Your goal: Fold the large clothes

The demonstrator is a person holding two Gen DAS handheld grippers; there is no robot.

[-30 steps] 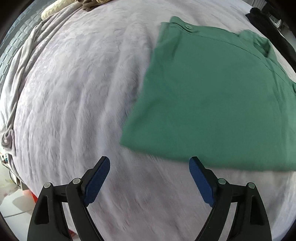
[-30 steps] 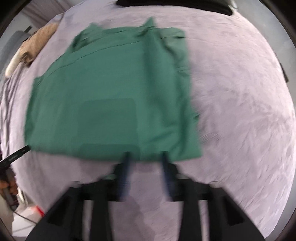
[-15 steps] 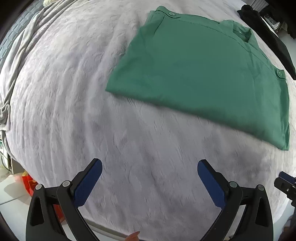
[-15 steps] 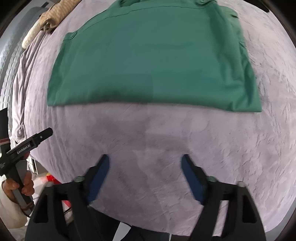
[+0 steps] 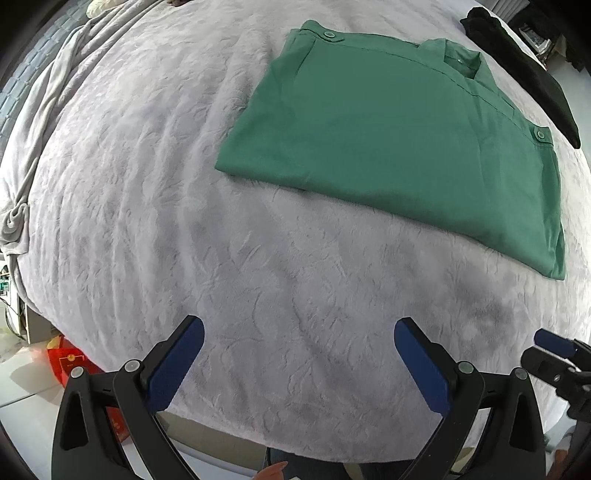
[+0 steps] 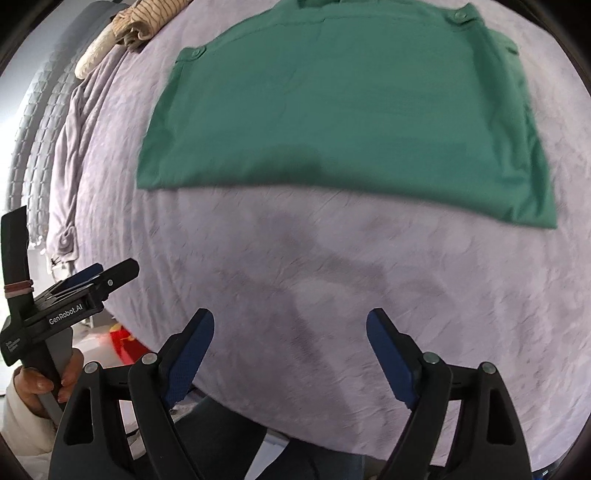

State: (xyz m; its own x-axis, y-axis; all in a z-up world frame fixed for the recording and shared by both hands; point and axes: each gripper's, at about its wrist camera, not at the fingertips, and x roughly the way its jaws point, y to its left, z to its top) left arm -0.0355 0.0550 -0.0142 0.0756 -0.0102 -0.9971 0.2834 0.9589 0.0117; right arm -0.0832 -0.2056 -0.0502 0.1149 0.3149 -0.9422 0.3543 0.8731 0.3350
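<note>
A: At that frame your left gripper (image 5: 299, 354) was spread wide, nothing between the blue pads, hanging over the near edge of the pale lilac textured bedspread (image 5: 155, 192). Right gripper (image 6: 290, 341) same: fully apart, empty.

B: And the shirt?

A: The green button-tab short-sleeved shirt (image 5: 399, 125) lay flat mid-bed, well apart from both grippers, already a neat rectangle with a clean near fold line. Sleeves looked tucked in, collar at the far side.

B: So which step?

A: My read: you were between folds, or finished. If one more fold was due, you needed to reach forward, pinch the two near corners, and carry them up to the collar edge.

B: Clutter?

A: Left to right: a crumpled grey blanket (image 5: 48, 96) along the left bed edge, a red box (image 5: 68, 363) on the floor below, a black garment (image 5: 524, 70) at the far right corner. In the right view, a beige striped bundle (image 6: 144, 18) far left. Nothing sat between you and the shirt; only the reach was long.
</note>
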